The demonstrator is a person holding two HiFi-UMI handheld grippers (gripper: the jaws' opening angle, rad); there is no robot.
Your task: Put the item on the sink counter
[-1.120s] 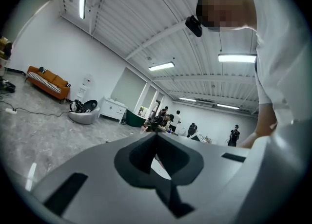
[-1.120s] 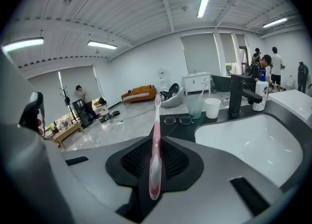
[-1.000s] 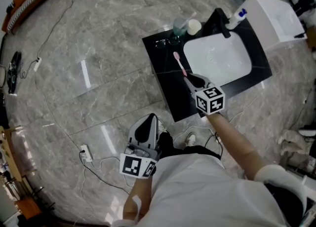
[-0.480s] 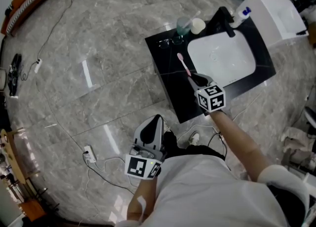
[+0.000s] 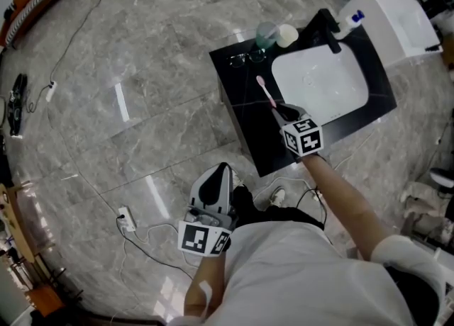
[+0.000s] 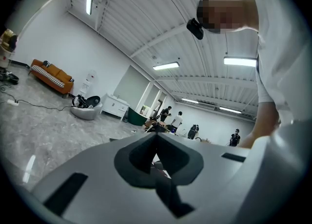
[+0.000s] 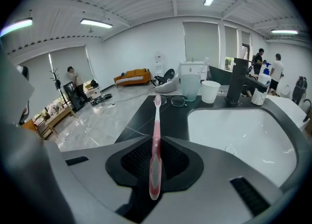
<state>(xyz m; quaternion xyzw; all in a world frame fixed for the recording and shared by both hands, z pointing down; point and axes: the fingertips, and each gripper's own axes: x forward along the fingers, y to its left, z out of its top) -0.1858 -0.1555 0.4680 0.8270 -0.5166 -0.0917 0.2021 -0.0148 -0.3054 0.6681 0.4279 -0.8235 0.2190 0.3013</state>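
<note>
A pink toothbrush (image 5: 265,91) (image 7: 155,140) sticks forward out of my right gripper (image 5: 284,112) (image 7: 155,167), which is shut on its handle. The brush hangs over the black sink counter (image 5: 237,94) (image 7: 146,121), just left of the white basin (image 5: 320,82) (image 7: 239,130). Whether the head touches the counter I cannot tell. My left gripper (image 5: 213,184) (image 6: 158,162) is held low beside the person's body, over the floor. Its jaws are closed together with nothing between them.
At the counter's back stand a green tumbler (image 5: 267,33) (image 7: 190,87), a white cup (image 5: 287,35) (image 7: 210,91), eyeglasses (image 5: 246,57) (image 7: 173,101), a black faucet (image 5: 329,30) (image 7: 237,82) and a tube (image 5: 349,23). A white cabinet (image 5: 397,20) stands right of it. Cables and a power strip (image 5: 125,220) lie on the marble floor.
The right gripper and toothbrush have crept slightly forward over the counter's left part. The left gripper has stayed low by the body.
</note>
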